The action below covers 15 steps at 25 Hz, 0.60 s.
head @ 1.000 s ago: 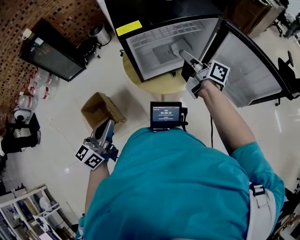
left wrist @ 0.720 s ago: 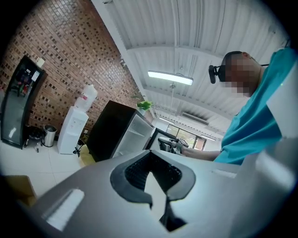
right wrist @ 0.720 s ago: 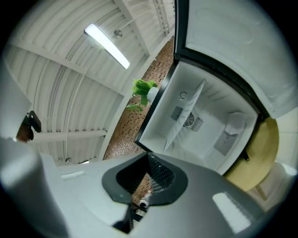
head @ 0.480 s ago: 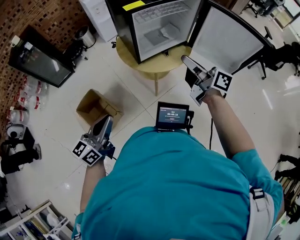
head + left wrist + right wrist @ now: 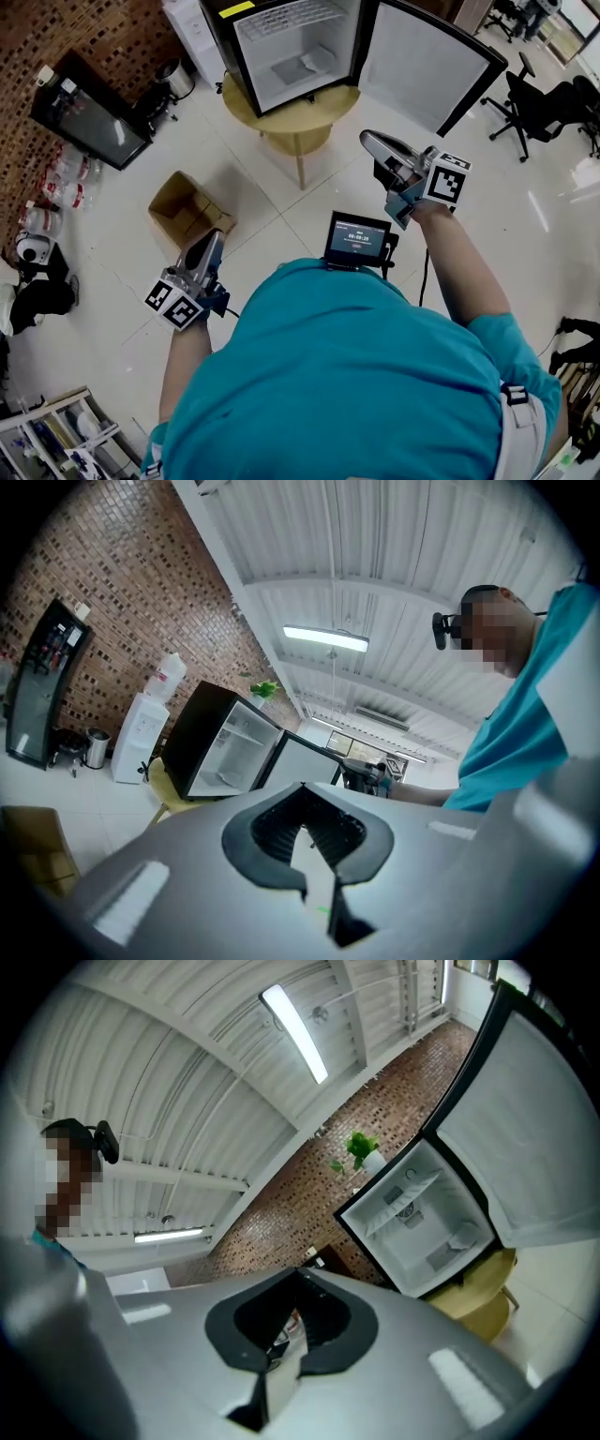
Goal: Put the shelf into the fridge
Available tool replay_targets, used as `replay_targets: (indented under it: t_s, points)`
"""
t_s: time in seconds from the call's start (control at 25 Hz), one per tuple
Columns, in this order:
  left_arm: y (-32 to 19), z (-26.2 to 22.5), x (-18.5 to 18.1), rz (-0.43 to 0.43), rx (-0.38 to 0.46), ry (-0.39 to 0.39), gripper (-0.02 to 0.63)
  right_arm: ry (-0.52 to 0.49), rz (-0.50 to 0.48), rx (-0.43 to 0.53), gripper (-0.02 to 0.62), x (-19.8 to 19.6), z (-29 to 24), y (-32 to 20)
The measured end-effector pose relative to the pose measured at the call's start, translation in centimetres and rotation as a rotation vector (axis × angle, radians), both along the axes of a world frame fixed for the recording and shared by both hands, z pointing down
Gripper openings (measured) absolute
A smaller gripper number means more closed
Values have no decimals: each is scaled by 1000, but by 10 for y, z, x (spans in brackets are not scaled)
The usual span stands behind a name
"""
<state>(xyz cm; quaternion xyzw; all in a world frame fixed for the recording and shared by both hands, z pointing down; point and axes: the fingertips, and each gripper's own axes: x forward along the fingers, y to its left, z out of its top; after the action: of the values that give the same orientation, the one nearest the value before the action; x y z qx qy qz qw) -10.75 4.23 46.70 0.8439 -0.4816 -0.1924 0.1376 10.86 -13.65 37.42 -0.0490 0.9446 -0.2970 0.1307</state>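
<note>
Head view crops the fridge (image 5: 291,47) top (door (image 5: 422,66) open).

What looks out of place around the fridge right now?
Only the fridge door stands out: it hangs wide open on the fridge atop the round yellow table. The left gripper and right gripper are away from it, jaws together, empty. An open cardboard box sits on the floor. Nothing looks spilled or damaged.
</note>
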Motion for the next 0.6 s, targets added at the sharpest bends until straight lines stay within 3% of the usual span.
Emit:
replay_targets:
  t_s: [0.12,0.24,0.32,0.6]
  points:
    - [29,-31,54,-41,-8,29,-2,53,-28,0,2,48,-30,27]
    - [63,-13,120,-80,-28,28,-2,90,-61,39,2,108,-8,59]
    - [78,-13,147,-93,-53,14,-2,97,-100,47,2,126,-3,73]
    - [146,-29,164,-192,-47,-21,-2,53,-209,76,2,141,5,133]
